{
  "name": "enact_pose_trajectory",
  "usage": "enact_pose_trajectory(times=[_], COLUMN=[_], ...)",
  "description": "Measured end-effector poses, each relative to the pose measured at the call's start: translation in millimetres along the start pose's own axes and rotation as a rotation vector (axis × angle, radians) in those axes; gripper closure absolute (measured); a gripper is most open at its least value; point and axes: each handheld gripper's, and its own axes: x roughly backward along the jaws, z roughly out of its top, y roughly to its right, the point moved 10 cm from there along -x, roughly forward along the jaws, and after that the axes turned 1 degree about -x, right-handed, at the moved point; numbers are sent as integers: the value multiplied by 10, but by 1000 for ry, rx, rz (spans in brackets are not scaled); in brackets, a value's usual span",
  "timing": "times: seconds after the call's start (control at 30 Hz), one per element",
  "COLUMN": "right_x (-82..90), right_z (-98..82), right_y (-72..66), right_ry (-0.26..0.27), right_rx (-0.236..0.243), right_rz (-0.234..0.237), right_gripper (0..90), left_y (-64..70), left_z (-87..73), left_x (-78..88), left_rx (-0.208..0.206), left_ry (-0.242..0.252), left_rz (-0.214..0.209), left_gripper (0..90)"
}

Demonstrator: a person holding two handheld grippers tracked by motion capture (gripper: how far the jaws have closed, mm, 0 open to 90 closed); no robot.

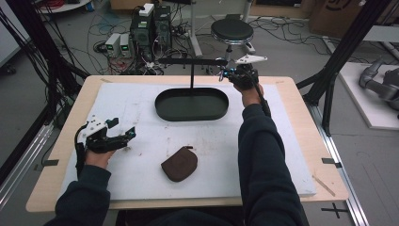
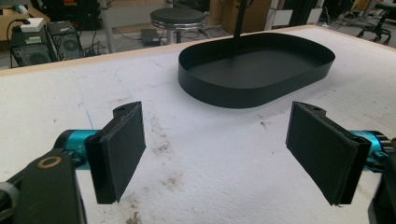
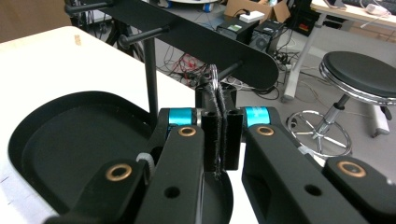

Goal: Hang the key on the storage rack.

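A black oval tray (image 1: 162, 112) lies at the far middle of the white mat. A thin post (image 1: 192, 75) rises from it and carries a crossbar (image 1: 186, 61) with short pegs. My right gripper (image 1: 227, 73) is held up at the right end of that bar, shut on a thin metal ring (image 3: 214, 77) that sticks out past the pads, close to a peg (image 3: 229, 70). A brown pouch (image 1: 179, 163) lies flat near the front. At the left my left gripper (image 1: 123, 128) rests low over the mat, open, nothing between its pads (image 2: 123, 147).
The white mat (image 1: 141, 101) covers a wooden table (image 1: 301, 122). Beyond the far edge stand a round stool (image 1: 231, 30), computer cases (image 1: 151, 26) and many floor cables. Black frame posts (image 1: 339, 52) rise on both sides.
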Motion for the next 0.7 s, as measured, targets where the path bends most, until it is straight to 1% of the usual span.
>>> enact_pose_trajectory(times=[0.07, 0.13, 0.17, 0.23, 0.3, 0.33, 0.37, 0.4, 0.47, 0.5, 0.57, 0.63, 0.7], right_x=[-24, -52, -81, -95, -113, -122, -128, -126, -120, -106, -57, -3, 69], right_z=[-9, -14, -25, -31, -49, -72, -88, -118, -132, -141, -152, -181, -205], right_y=[14, 35, 50, 56, 75, 101, 132, 153, 170, 163, 150, 113, 78], right_ry=[5, 1, -8, -9, -21, -37, -47, -68, -72, -77, -74, -99, -127], right_rx=[-17, 5, 18, 19, 20, 28, 33, 29, 22, 16, 26, 28, 46], right_rz=[-3, -42, -78, -86, -115, -149, -181, -206, -216, -213, -214, -180, -156], right_gripper=[899, 887, 880, 875, 866, 814, 724, 660, 568, 536, 491, 438, 411], left_y=[-1, 0, -1, 0, 0, -4, -6, -5, -8, -11, -10, -7, -6], left_z=[0, -1, -2, -1, 0, -1, -2, -3, -2, -2, -2, -2, -5], left_x=[1, 1, 1, 2, 5, 6, 7, 8, 9, 10, 10, 10, 6], left_rx=[0, 0, 0, 0, 2, 0, 1, 2, 5, 4, 4, 4, 3], left_ry=[0, -1, -1, 0, 1, 0, 0, 0, 1, 1, 2, 1, 0], left_rz=[0, 0, 0, 1, 1, 1, 2, 0, -1, -1, -2, -4, -5], left_gripper=[196, 196, 196, 197, 197, 197, 197, 198, 199, 199, 198, 198, 199])
